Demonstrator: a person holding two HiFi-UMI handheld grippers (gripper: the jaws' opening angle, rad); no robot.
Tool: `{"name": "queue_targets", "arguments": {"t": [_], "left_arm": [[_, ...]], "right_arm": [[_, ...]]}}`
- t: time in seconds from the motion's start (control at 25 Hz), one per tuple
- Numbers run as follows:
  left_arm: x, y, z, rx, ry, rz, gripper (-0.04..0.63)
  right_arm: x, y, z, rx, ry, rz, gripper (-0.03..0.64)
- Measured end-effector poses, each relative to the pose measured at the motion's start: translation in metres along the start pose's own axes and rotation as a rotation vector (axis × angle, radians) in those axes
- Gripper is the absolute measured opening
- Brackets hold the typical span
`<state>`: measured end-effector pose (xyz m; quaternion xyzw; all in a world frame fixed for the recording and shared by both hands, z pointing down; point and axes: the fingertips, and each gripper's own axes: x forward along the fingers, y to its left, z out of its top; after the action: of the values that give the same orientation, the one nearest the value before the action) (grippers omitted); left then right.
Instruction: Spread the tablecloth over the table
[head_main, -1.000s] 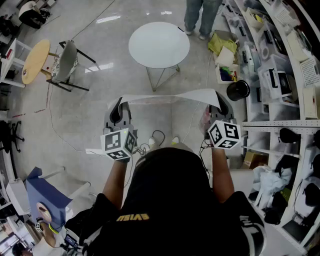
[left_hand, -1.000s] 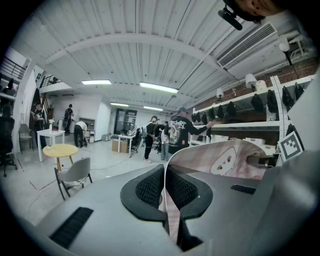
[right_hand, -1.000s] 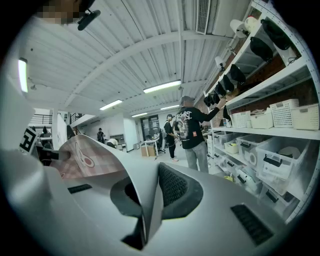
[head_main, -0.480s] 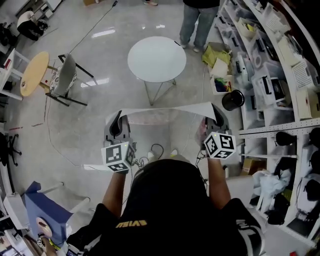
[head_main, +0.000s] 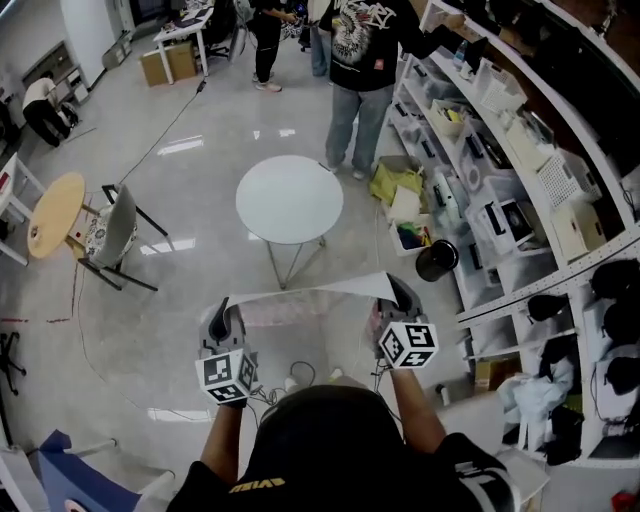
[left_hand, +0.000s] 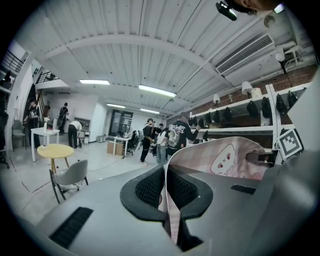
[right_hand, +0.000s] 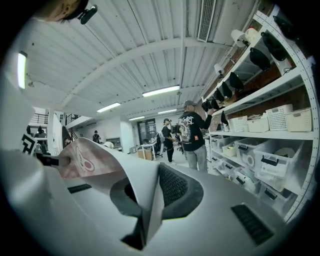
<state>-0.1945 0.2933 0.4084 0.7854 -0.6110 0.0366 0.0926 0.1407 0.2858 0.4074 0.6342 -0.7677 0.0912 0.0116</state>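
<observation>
Where the person's arms reach forward in the head view, the left gripper (head_main: 225, 320) is seen closed on one upper corner of a thin pink-and-white printed tablecloth (head_main: 310, 292), and the right gripper (head_main: 400, 298) is clamped on the other corner. In each gripper view the cloth is pinched between ribbed black pads (left_hand: 150, 189). The cloth is held stretched in the air between the two grippers, well apart from the round white table on thin metal legs (head_main: 289, 198) beyond it. A black cylindrical bin (head_main: 436, 260) is seen to the cloth's right, and a grey chair (head_main: 112, 235) to its left. Farther off, a standing person in a black printed shirt (head_main: 365, 60) is seen beside white shelving (head_main: 520, 170).
</observation>
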Motion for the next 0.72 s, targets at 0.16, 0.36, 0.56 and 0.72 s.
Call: {"name": "queue_targets", "arguments": {"t": [0.16, 0.36, 0.56, 0.72], "left_arm": [[0.001, -0.005, 0.000, -0.008, -0.023, -0.031, 0.020], [-0.002, 0.018, -0.003, -0.003, -0.011, -0.054, 0.021], [0.000, 0.031, -0.011, -0.016, 0.006, -0.053, 0.021], [0.020, 0.031, -0.010, -0.038, 0.008, -0.037, 0.021]], "right_arm": [[-0.009, -0.004, -0.003, 0.001, 0.001, -0.024, 0.015], [-0.011, 0.019, -0.011, 0.014, 0.015, -0.044, 0.017], [-0.007, 0.028, -0.021, -0.022, 0.057, -0.060, 0.017], [0.012, 0.019, -0.024, -0.033, 0.068, -0.069, 0.017]]}}
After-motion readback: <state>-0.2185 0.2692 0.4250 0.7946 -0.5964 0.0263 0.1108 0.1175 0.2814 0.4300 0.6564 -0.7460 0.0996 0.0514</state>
